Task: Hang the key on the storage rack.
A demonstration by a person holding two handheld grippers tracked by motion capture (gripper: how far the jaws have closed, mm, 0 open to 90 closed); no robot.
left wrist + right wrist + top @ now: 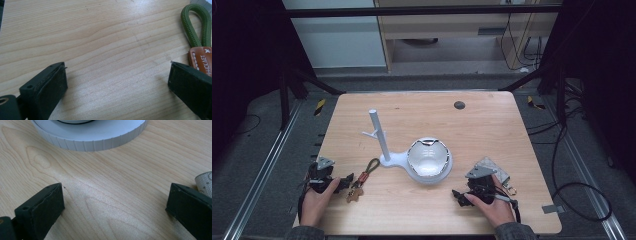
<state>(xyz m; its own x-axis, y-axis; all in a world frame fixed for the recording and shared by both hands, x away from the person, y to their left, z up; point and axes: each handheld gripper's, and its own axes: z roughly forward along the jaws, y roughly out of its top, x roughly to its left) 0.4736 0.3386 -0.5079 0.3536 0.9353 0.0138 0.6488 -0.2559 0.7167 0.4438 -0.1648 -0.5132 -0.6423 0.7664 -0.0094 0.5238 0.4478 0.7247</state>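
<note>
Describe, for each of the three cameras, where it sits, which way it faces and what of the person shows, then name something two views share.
High view: fixed above the person's side, facing forward and down on the table; both hands hold the left hand-held gripper and the right hand-held gripper.
Left gripper view: rides on the left hand-held gripper, facing low along its open jaws over the wood.
Right gripper view: rides on the right hand-held gripper, facing the white stand.
Shared: the keychain, in the high and left gripper views.

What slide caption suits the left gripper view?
Open left tongs over wooden table, green-looped keychain beside one jaw.
</note>
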